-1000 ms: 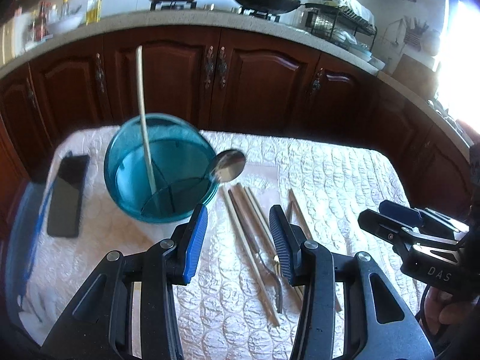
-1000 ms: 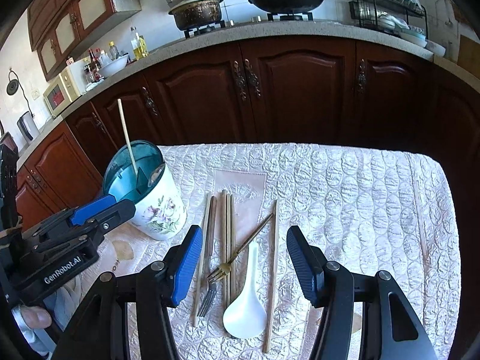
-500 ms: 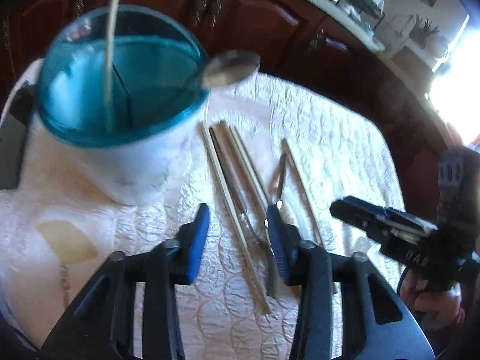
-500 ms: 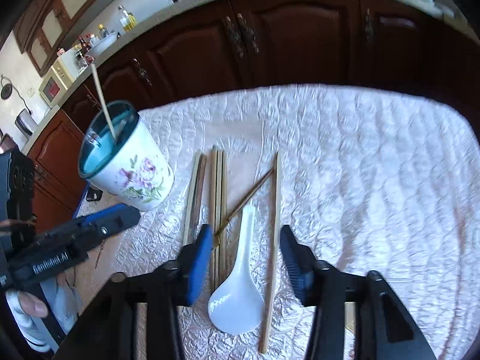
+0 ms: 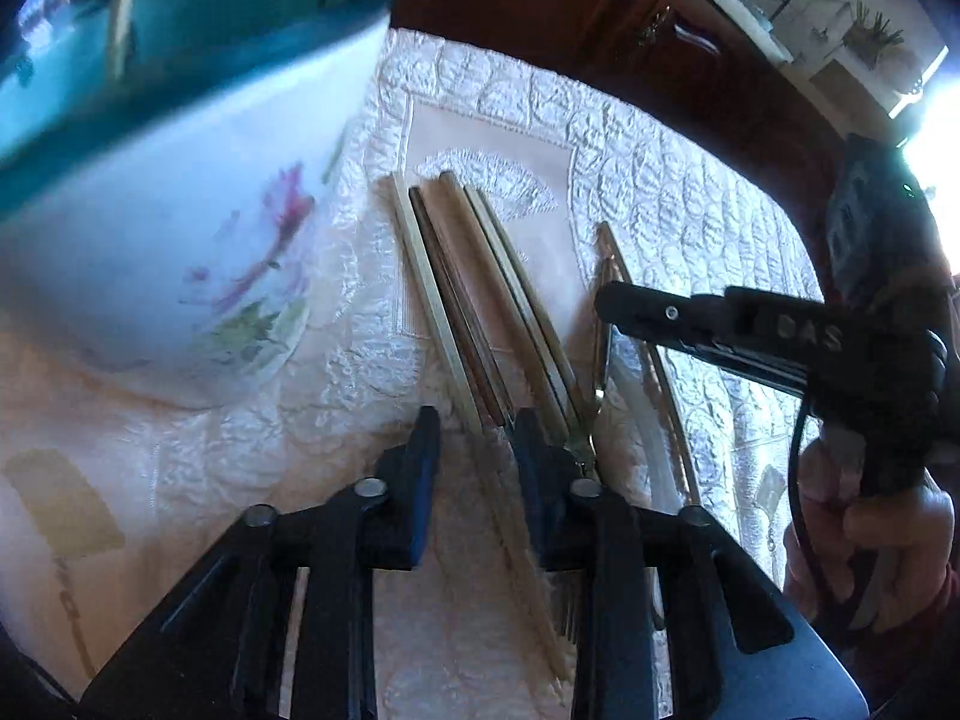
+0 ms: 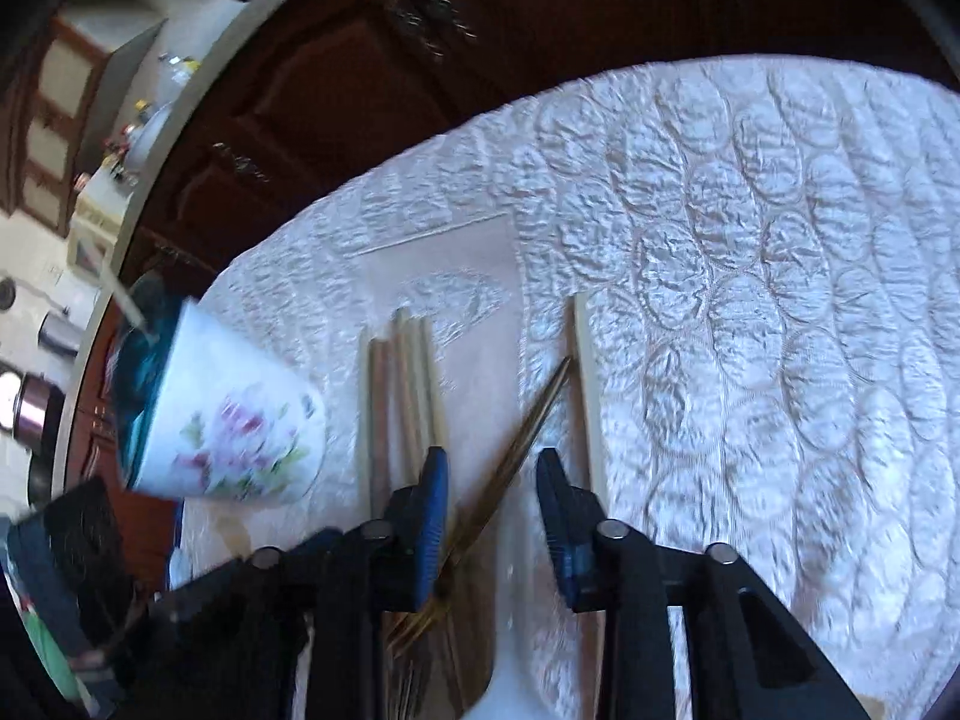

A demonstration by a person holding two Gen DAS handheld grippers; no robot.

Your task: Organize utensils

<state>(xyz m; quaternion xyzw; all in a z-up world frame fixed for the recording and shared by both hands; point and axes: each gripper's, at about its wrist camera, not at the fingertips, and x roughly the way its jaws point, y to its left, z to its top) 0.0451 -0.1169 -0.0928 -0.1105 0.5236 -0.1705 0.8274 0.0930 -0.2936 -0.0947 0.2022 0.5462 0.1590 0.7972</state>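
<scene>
Several chopsticks (image 5: 456, 294) lie side by side on the quilted cloth, with a gold fork (image 5: 600, 372) and a white spoon (image 5: 642, 414) to their right. My left gripper (image 5: 474, 438) is open, low over the near ends of the chopsticks, its fingers either side of two of them. My right gripper (image 6: 492, 480) is open, low over the fork handle (image 6: 528, 420) and the white spoon (image 6: 522, 648); it also shows in the left wrist view (image 5: 720, 324). A flowered white cup (image 6: 228, 432) with a teal inside holds one chopstick at the left.
A lone chopstick (image 6: 588, 384) lies right of the fork. A dark phone (image 6: 78, 546) lies left of the cup. Dark wooden cabinets (image 6: 420, 48) stand beyond the table's far edge.
Both grippers have dropped low and forward towards the utensils. The left one now straddles the chopsticks, the right one the fork and spoon. Both stay open.
</scene>
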